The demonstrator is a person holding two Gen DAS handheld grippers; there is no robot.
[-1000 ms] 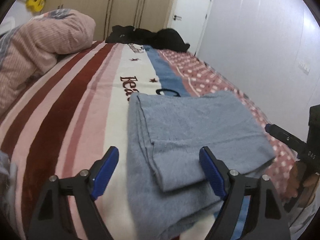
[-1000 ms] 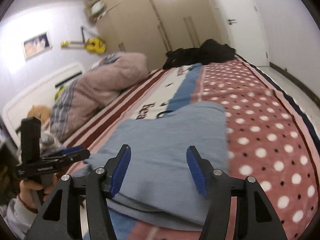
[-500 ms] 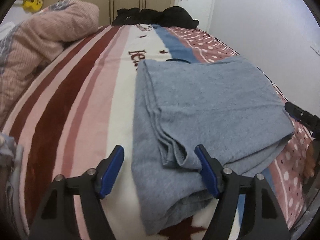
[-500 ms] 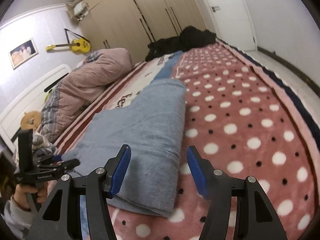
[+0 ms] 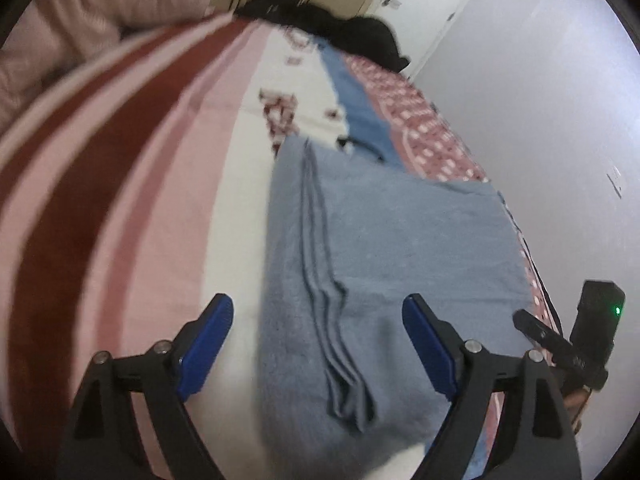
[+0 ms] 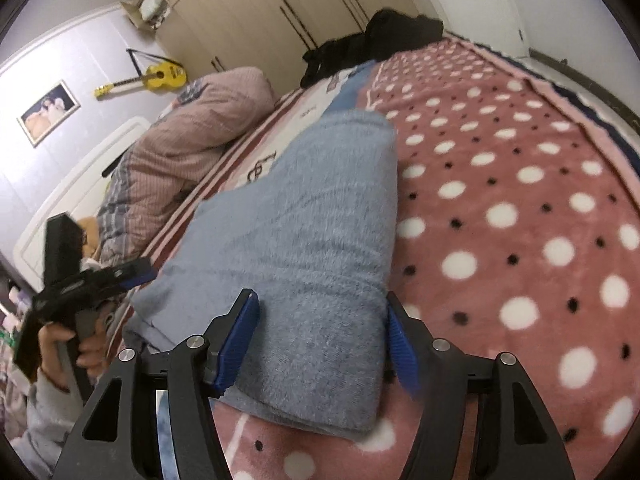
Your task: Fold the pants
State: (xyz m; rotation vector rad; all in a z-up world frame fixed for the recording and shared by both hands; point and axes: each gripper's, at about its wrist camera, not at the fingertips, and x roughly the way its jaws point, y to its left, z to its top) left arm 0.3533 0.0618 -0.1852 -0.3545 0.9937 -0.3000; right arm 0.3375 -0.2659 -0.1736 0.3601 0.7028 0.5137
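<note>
Folded pants (image 6: 312,240) between open jaws

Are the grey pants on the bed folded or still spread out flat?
Folded. The grey pants lie as a compact rectangle on the bed, with several stacked layer edges along one side and a rounded fold on the other.

Likely a home bedroom: bed (image 6: 520,184), wardrobe (image 6: 256,12), guitar (image 6: 160,78).

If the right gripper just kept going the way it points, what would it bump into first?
Most likely the folded blue pants: the open right gripper already straddles their near end, with the bedspread beneath. Depth is hard to judge.
</note>
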